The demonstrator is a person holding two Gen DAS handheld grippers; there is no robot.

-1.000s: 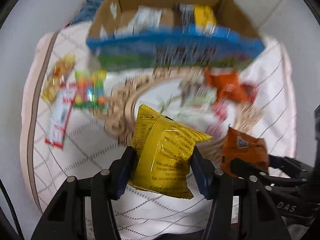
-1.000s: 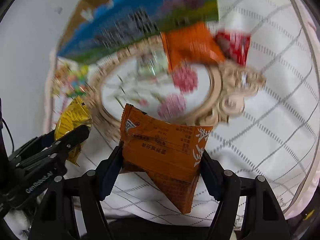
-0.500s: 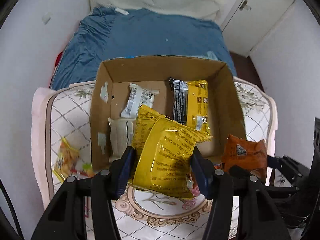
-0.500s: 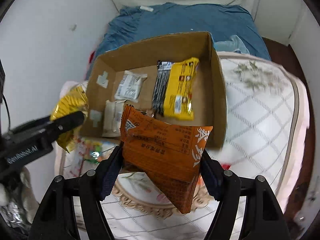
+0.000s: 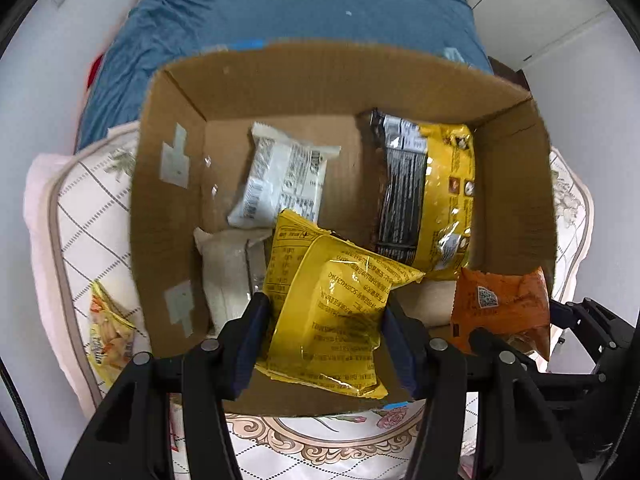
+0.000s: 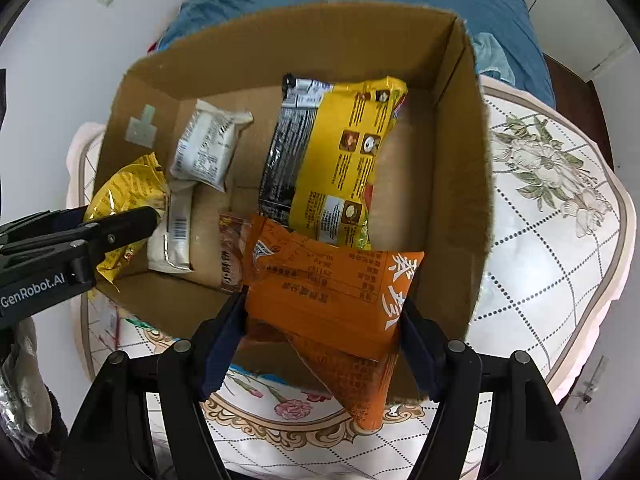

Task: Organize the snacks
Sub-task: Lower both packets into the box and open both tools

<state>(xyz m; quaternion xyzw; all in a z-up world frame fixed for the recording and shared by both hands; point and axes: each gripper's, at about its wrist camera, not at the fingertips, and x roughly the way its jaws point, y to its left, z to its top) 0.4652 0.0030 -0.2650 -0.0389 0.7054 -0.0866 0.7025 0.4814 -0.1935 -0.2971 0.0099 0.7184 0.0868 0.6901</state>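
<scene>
The fingers (image 5: 252, 344) of the left gripper (image 5: 326, 342) are closed onto a yellow snack packet (image 5: 332, 312), pinching it across its width; those of the right gripper (image 6: 322, 344) likewise clamp an orange snack packet (image 6: 332, 292); neither pair has any visible slack. Both packets hang over the near wall of the cardboard box (image 5: 168, 208), the yellow one toward the box's near-left part, the orange one (image 5: 500, 304) toward its near-right.

Inside the box there already lie a white packet (image 5: 280, 180) near the far-left, a second pale packet (image 5: 228, 276) nearer the left wall, a large yellow-and-black bag (image 5: 428, 200) toward the right wall, and a small brown packet (image 6: 230, 256) by the near wall; so the sorting looks well under way. Left to do, as I judge it: release the two held packets into the box; then fetch the colourful packet (image 5: 108, 328) lying outside the box's left wall on the patterned cloth (image 5: 80, 216) covering the desk.

The yellow packet's long axis runs from the fingers up toward the box's far wall, leaning slightly left, its printed back facing the camera; the orange packet's long axis lies crosswise, roughly parallel to the near wall, one corner drooping below the fingers.
</scene>
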